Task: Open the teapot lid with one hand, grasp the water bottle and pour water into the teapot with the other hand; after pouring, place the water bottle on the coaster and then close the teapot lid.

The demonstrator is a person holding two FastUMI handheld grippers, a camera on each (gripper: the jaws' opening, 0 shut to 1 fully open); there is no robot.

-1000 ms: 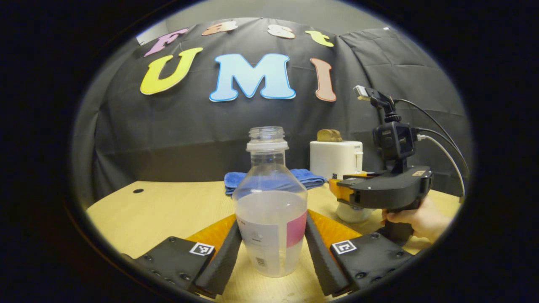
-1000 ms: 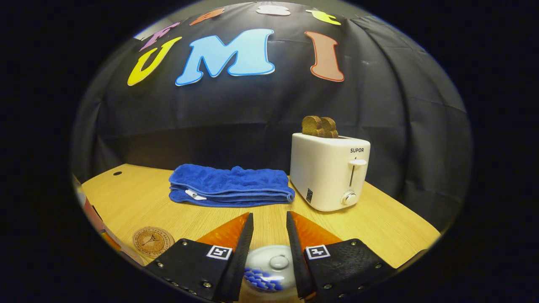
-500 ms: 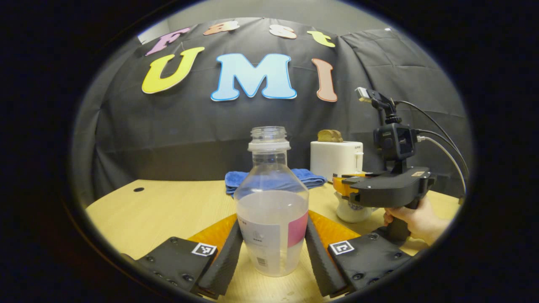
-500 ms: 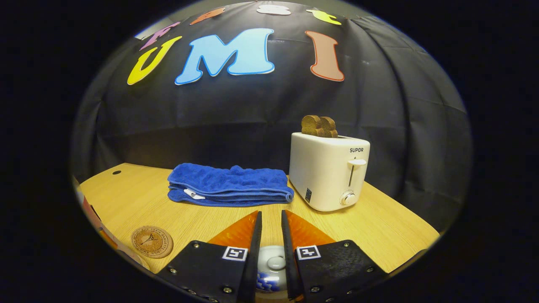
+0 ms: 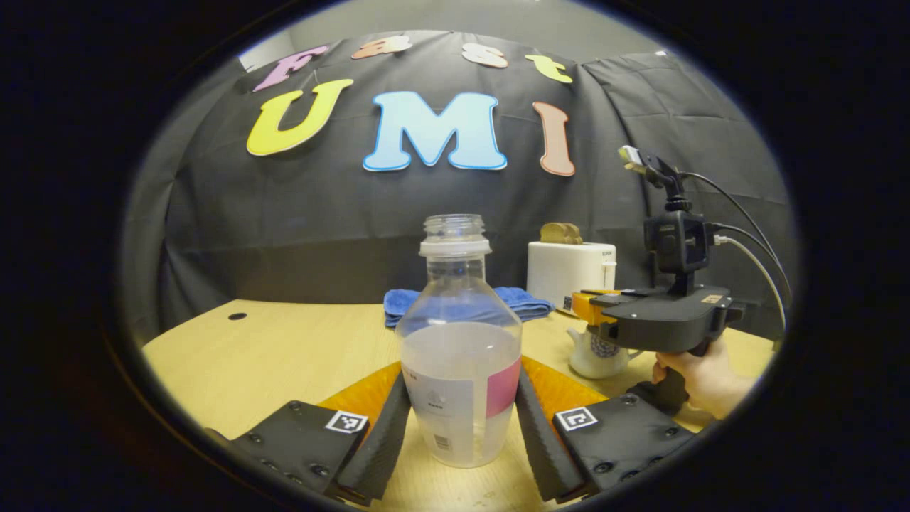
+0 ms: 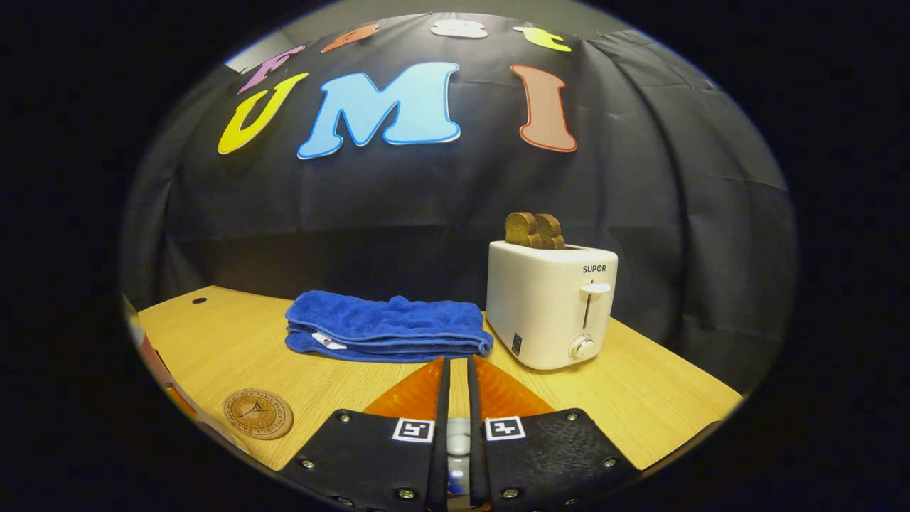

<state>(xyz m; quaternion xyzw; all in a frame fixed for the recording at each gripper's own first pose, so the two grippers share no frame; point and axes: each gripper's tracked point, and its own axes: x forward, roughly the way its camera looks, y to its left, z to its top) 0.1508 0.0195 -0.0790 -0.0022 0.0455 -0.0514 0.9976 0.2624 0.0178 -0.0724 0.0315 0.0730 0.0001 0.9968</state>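
- My left gripper [image 5: 462, 419] has its jaws standing apart on either side of the water bottle [image 5: 458, 341], close to its walls; I cannot tell that either one presses yet. The bottle stands upright on the worktop [image 5: 284, 355], uncapped and roughly half full. If I close off-centre or too low, it could tip or slide, and with no cap the water would spill straight away.
- The coaster [image 6: 257, 413] lies on the near left of the worktop in the right gripper view, well apart from the teapot. It is small, so a careless set-down could land the bottle half on its edge.
- My right gripper [image 6: 456, 441] has its jaws nearly together around the lid knob [image 6: 458, 435] of the teapot [image 5: 596, 353], which sits to the right of the bottle. I judge the knob clamped. It is small and smooth-looking; a thin pinch could let the lid slip and drop back, chipping the pot.
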